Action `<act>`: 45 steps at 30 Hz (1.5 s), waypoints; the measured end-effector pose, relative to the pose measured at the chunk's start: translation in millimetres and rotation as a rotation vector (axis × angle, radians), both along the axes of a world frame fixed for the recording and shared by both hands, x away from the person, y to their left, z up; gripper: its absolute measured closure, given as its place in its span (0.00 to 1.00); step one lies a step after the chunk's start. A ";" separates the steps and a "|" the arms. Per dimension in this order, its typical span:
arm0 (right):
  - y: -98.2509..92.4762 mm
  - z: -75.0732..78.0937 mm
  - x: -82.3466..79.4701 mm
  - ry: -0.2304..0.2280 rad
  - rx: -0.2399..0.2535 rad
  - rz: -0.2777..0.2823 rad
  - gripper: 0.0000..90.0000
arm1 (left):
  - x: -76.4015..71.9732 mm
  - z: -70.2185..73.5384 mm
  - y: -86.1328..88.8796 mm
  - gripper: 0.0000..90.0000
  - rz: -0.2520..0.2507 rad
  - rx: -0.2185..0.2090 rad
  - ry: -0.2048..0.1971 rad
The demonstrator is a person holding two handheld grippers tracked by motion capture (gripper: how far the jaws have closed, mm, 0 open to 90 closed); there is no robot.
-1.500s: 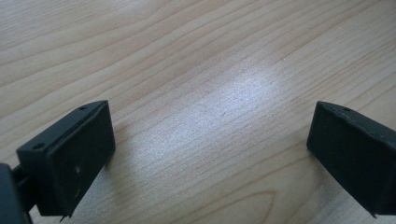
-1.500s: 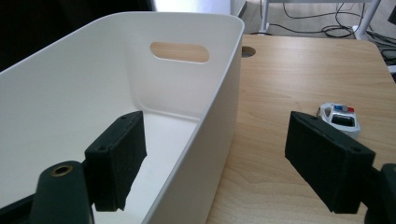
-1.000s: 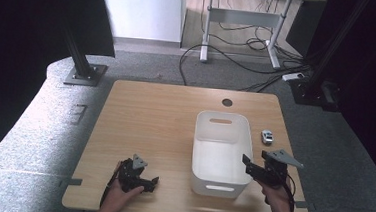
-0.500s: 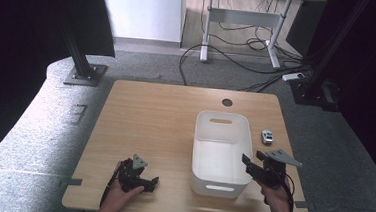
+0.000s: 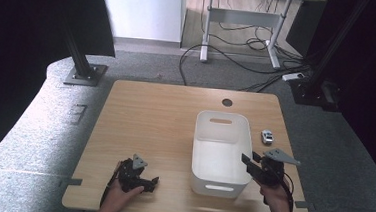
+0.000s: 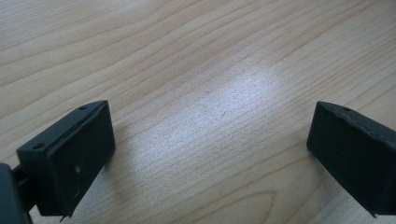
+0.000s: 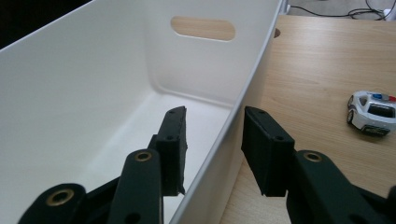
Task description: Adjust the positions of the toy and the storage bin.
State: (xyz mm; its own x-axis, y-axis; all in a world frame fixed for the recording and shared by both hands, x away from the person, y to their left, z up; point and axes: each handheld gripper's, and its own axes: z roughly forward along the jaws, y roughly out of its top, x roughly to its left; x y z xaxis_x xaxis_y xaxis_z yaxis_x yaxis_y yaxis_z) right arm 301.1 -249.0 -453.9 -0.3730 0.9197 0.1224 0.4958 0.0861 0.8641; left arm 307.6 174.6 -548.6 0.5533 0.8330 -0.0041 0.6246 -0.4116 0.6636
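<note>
Right gripper (image 7: 212, 140) just closing, now pinching the white bin's (image 5: 210, 122) wall between both jaws; toy car (image 7: 373, 106) off beyond. Left gripper (image 6: 210, 149) wide over bare surface (image 6: 196, 70).

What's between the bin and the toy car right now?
Bare wooden tabletop separates the white bin from the toy car, as the right gripper view shows.

You have a light wooden rectangular tabletop (image 5: 154, 123) with a round cable hole (image 5: 227, 102) near its far edge. On its right half stands a white plastic tub (image 5: 223, 124) with slotted handles, reaching almost to the near edge. A small white toy car (image 5: 267, 136) lies between tub and right edge.
</note>
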 end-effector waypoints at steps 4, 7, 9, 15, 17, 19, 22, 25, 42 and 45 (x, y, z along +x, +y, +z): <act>1.2 0.1 0.1 0.000 0.001 0.005 0.68 | 0.0 0.0 0.0 0.01 0.000 0.000 0.000; 1.1 0.0 0.1 0.000 0.003 0.006 0.68 | 0.0 0.0 0.0 0.01 0.000 0.000 0.000; 1.3 0.1 0.3 0.000 0.002 0.007 0.68 | 0.0 0.0 0.0 0.01 0.000 0.000 0.000; 3.1 0.3 0.9 -0.002 0.002 0.003 0.69 | 0.0 0.0 0.0 0.01 0.000 0.000 0.000; 3.9 0.4 1.3 -0.002 0.000 0.004 0.69 | 0.0 0.0 0.0 0.01 0.000 0.000 0.000; 5.2 0.7 1.6 0.000 -0.003 0.004 0.70 | 0.0 0.0 0.0 0.01 0.000 0.000 0.000; 7.2 0.8 2.0 0.001 -0.003 0.005 0.70 | 0.0 0.0 0.0 0.01 0.000 0.000 0.000; 9.5 0.7 2.4 0.002 0.002 0.001 0.70 | -0.1 0.0 0.0 0.01 0.000 0.000 0.000; 19.7 1.3 6.2 0.010 0.000 -0.002 0.70 | 0.0 0.0 0.0 0.01 0.000 0.000 0.000; 21.8 1.3 6.9 0.010 0.001 -0.001 0.70 | 0.0 0.0 0.0 0.01 0.000 0.000 0.000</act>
State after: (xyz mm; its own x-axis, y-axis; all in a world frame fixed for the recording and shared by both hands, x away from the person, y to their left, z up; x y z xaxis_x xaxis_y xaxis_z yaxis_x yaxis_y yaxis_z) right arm 308.0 -227.3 -452.6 -0.3704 0.9202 0.1267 0.5049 0.0849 0.8590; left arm 307.5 174.6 -548.6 0.5530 0.8332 -0.0042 0.6248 -0.4113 0.6637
